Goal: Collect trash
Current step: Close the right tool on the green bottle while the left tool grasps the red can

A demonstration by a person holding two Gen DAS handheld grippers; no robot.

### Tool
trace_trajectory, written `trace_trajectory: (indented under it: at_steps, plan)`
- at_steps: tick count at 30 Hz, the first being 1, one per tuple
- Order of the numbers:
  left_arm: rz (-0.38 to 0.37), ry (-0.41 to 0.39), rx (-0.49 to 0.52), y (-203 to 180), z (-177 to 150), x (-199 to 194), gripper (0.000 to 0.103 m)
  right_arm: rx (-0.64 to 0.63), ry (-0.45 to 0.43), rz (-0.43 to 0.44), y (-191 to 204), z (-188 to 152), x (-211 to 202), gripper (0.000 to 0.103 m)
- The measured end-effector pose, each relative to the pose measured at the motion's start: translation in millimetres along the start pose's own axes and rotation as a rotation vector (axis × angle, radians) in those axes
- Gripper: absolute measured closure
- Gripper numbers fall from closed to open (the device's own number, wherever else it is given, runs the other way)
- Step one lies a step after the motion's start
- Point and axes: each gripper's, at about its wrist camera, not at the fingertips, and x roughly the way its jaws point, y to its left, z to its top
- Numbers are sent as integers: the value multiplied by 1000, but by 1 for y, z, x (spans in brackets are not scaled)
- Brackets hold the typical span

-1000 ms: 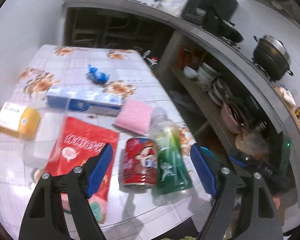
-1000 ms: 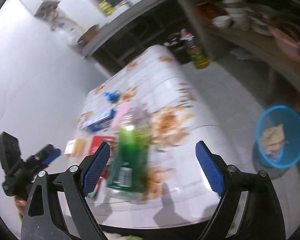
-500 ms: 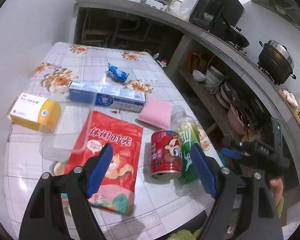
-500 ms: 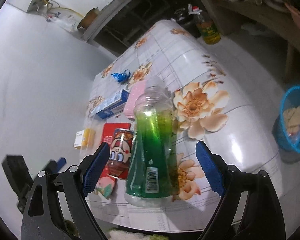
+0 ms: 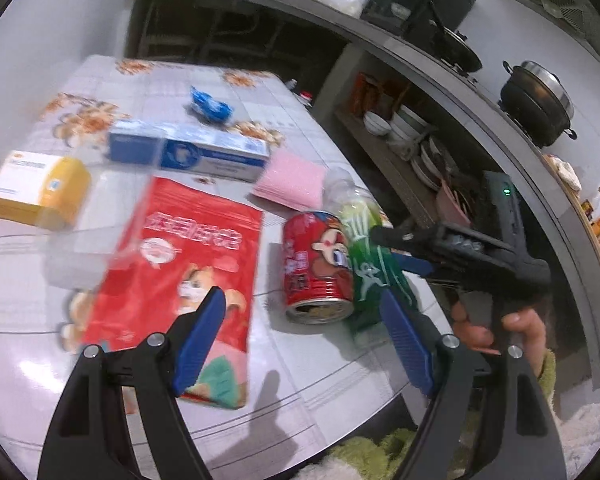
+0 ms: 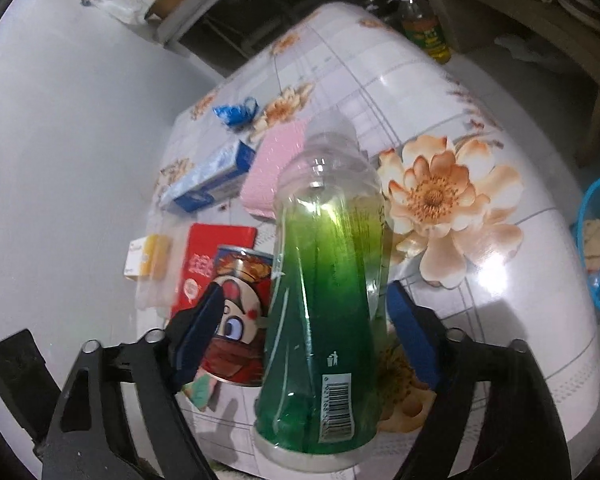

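Right wrist view shows the green bottle (image 6: 324, 300) lying lengthwise between the right gripper (image 6: 304, 332) pads, jaws just closing but not yet pinching; left gripper (image 5: 300, 344) spread, farther off.

Pale bare wall (image 6: 68, 152) filling left of frame. Floral-tiled desk (image 5: 260, 92) at centre. Grey counter (image 5: 380, 46) arcing across top to right; shelf (image 5: 384, 152) of stacked dishes beneath; lidded black pot (image 5: 536, 104) upper right.
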Motion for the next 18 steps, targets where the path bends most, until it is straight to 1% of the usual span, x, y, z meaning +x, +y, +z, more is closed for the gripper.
trace_trajectory:
  at_steps: [1, 2, 3, 5, 7, 10, 17, 18]
  plan:
    - [-15, 9, 1, -3, 2, 8, 26, 0, 12, -4, -1, -1, 3, 40]
    - [-25, 16, 2, -5, 3, 12, 26, 4, 17, -13, -3, -2, 5, 49]
    - [-34, 24, 1, -8, 4, 18, 26, 9, 19, -12, -6, -3, 4, 49]
    - [-44, 38, 0, -12, 8, 28, 26, 35, 19, 19, -13, -4, 2, 49]
    - [-43, 48, 6, -15, 11, 39, 26, 39, 7, 12, -17, -7, -4, 49]
    - [-12, 71, 19, -20, 14, 57, 26, 50, -6, 6, -25, -11, -12, 49]
    - [126, 108, 103, -34, 3, 89, 26, 54, -32, -24, -37, -20, -29, 49]
    - [147, 110, 109, -35, 0, 93, 29, 55, -36, -24, -39, -21, -30, 49]
